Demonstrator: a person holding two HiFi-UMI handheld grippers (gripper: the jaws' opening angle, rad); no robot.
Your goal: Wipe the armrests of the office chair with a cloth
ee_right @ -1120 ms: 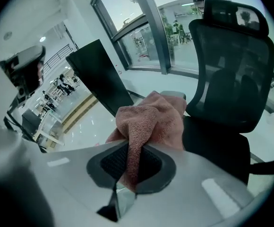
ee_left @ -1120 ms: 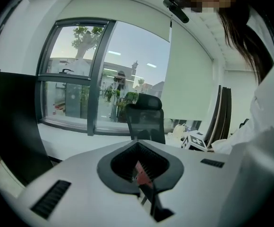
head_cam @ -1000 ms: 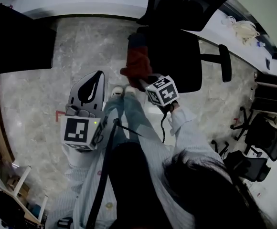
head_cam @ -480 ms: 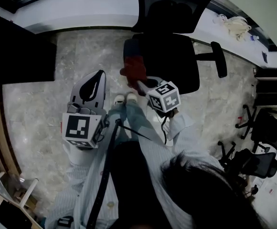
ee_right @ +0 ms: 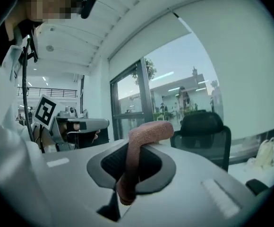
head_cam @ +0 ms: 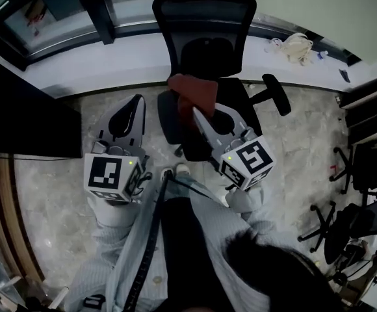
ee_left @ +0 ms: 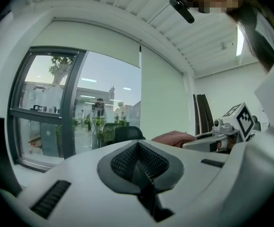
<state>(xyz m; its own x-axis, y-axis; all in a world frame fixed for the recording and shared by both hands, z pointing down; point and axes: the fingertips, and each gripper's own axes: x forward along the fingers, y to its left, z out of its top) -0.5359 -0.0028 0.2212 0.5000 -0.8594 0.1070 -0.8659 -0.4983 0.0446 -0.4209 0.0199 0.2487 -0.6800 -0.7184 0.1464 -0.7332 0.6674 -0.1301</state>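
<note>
Both grippers now sit higher and point nearly level, where a second ago they hung low and aimed down. The right gripper has come up from beside the black office chair, bringing the reddish-brown fuzzy cloth with it. The cloth touches neither armrest. It hangs in the air over the front edge of the seat, between the black padded armrest at the seat's left edge in the head view and the other armrest jutting out past its right edge. I judge this a break in the wiping. It may be a move from one armrest to the other, or the end of the job; the pictures do not settle which.

The right gripper's jaws are clamped on the cloth. It is pinched as a narrow fold between the pads and flops over their tip in a soft, thick roll. The left gripper is closed tight on nothing and is held off the chair's left side, above the pale stone floor.
</note>
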